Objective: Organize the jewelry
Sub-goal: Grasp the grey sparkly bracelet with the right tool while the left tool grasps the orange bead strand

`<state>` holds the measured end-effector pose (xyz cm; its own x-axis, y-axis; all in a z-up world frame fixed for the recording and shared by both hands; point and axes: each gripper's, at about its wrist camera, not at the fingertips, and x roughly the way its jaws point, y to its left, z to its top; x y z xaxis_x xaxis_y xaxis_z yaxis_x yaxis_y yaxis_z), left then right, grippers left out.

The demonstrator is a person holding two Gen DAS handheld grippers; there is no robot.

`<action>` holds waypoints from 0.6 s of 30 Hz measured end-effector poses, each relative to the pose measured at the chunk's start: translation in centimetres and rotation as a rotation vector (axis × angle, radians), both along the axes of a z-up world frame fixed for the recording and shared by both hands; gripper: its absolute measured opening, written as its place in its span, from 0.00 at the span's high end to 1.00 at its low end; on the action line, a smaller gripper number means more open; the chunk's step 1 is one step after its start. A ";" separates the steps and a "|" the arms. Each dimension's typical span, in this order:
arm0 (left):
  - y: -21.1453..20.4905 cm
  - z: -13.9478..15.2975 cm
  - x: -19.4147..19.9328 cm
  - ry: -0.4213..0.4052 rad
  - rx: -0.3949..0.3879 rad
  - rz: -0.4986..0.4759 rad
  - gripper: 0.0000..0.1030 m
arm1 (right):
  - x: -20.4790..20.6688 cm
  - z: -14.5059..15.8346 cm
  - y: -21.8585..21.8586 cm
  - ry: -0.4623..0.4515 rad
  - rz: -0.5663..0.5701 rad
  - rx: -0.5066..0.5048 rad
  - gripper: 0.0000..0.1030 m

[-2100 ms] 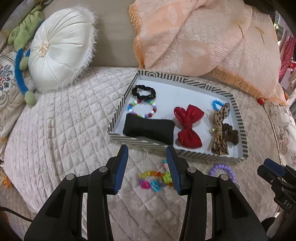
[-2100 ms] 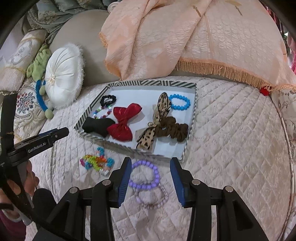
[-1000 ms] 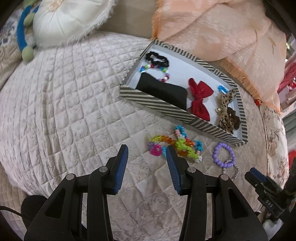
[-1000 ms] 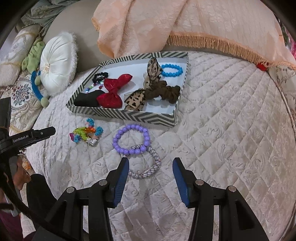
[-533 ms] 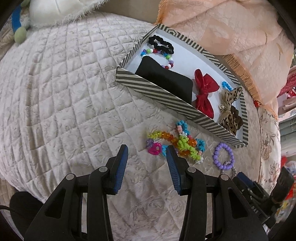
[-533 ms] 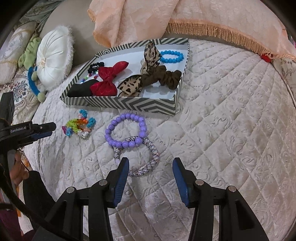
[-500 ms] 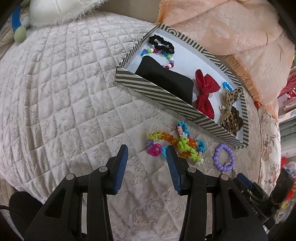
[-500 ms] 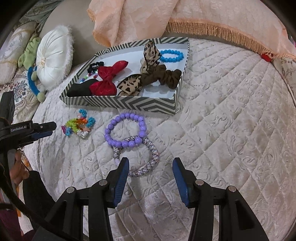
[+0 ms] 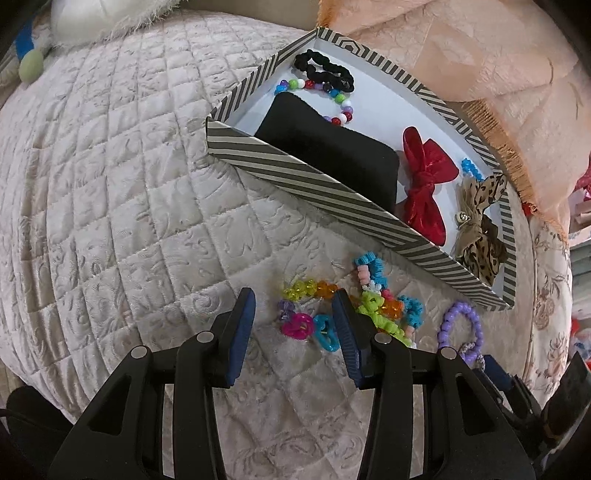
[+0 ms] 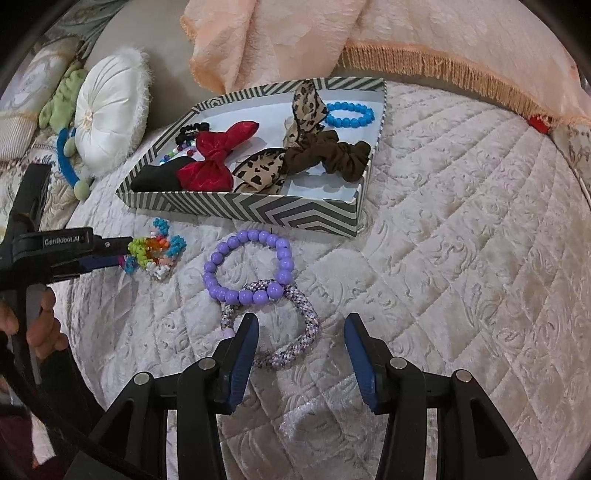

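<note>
A tangle of colourful bead bracelets [image 9: 373,306] lies on the quilt in front of the striped tray [image 9: 314,181]. My left gripper [image 9: 293,299] points down over the tangle's left end. Its jaws are closing, with the pink and cyan charms between the fingers, and the pads are not pressing on them. A purple bead bracelet [image 10: 247,295] overlaps a speckled rope bracelet [image 10: 284,356]. My right gripper [image 10: 301,321] hangs open over the rope bracelet, part of whose loop lies between the fingers. The tray holds a black cushion [image 9: 325,151], a red bow [image 9: 424,181], scrunchies and bead bracelets.
A peach fringed blanket [image 10: 369,33] lies behind the tray [image 10: 258,210]. A white round cushion [image 10: 107,118] and a green plush toy sit at the far left. In the right wrist view a person's hand [image 10: 40,332] holds the left gripper [image 10: 125,254]. The quilted bedspread [image 10: 461,221] stretches to the right.
Both grippers have sunk toward the quilt. The left one has closed in on the colourful tangle, whose end now lies between its fingers. The rope bracelet now lies between the right fingers.
</note>
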<state>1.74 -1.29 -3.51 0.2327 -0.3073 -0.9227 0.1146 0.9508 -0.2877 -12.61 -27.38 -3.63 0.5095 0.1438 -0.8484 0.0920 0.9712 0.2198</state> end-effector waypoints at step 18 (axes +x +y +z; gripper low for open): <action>1.0 3.5 -2.2 -0.085 -0.019 -0.057 0.89 | -2.3 2.7 -0.9 -0.089 0.024 -0.007 0.90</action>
<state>-0.43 -0.27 -0.02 0.2912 -0.3398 -0.8943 0.1925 0.9365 -0.2932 -14.87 -28.24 -0.97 0.5797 0.1511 -0.8007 0.0485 0.9745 0.2191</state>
